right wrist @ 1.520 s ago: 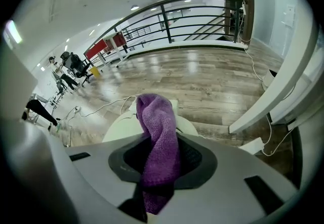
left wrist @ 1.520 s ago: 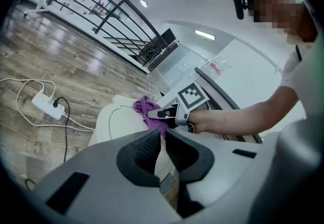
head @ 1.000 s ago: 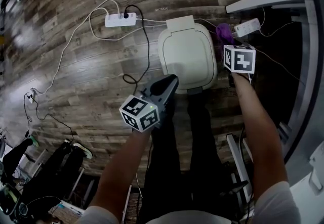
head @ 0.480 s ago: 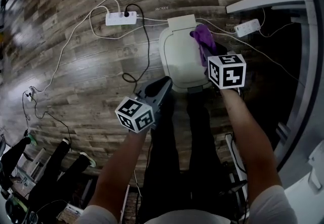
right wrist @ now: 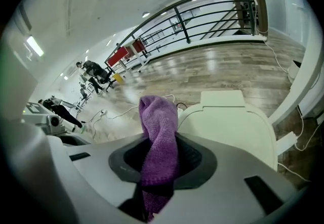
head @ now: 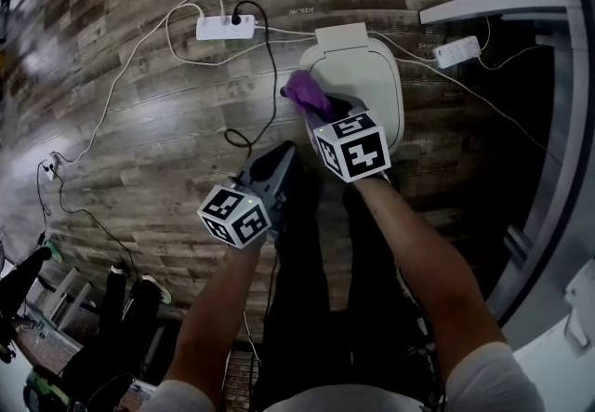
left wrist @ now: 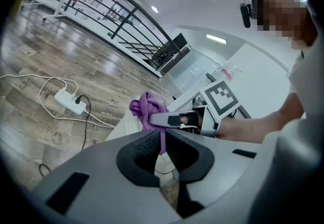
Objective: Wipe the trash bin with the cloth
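Left gripper (head: 282,154) hangs just short of the trash bin (head: 376,85), its jaws barely apart and empty. Right gripper (head: 325,109) is clamped on the purple cloth (head: 302,89), bunched at the left edge of the bin's closed lid.

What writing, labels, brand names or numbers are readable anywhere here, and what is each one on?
No text reads clearly.
Floor print near the trash bin: too small and blurred to read.
Marker cubes: black-and-white square patterns, no letters or numbers.
Trash bin, purple cloth, power strip: no label visible.
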Tool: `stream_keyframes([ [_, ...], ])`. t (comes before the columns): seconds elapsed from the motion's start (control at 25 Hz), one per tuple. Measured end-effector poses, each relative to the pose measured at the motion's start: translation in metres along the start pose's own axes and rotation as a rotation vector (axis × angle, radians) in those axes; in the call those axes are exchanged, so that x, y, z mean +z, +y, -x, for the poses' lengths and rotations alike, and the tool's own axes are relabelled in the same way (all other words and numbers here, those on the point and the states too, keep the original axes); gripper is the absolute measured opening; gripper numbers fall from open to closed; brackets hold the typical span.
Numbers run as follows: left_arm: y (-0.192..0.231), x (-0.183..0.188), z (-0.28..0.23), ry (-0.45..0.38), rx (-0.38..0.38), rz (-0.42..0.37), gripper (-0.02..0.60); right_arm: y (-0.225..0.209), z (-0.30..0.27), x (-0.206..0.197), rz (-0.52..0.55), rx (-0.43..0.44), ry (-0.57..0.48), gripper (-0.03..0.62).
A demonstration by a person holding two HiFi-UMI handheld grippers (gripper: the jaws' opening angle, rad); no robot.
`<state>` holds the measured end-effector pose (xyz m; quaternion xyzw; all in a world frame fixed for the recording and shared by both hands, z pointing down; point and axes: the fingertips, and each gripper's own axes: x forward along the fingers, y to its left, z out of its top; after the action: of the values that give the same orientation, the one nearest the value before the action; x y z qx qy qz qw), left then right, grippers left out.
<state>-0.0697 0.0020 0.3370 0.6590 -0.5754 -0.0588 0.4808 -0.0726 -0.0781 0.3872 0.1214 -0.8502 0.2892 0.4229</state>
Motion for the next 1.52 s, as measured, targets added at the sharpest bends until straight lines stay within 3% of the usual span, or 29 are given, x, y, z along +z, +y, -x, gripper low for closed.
stream_keyframes([
  [0.12,0.006,-0.002,0.004,-0.004,0.015,0.010,0.029,0.012,-0.012,-0.014,0.047,0.019,0.047,0.107],
  [0.32,0.001,-0.008,0.000,0.013,-0.008,0.007,0.029,-0.003,-0.014,-0.030,0.061,-0.017,0.084,0.107],
  [0.8,-0.024,-0.006,-0.027,0.035,-0.068,-0.021,0.029,-0.036,0.006,-0.031,0.051,-0.069,0.054,0.107],
  [1.52,-0.060,-0.013,-0.068,0.082,-0.123,-0.056,0.029,-0.123,0.052,-0.041,-0.041,-0.186,0.006,0.107],
])
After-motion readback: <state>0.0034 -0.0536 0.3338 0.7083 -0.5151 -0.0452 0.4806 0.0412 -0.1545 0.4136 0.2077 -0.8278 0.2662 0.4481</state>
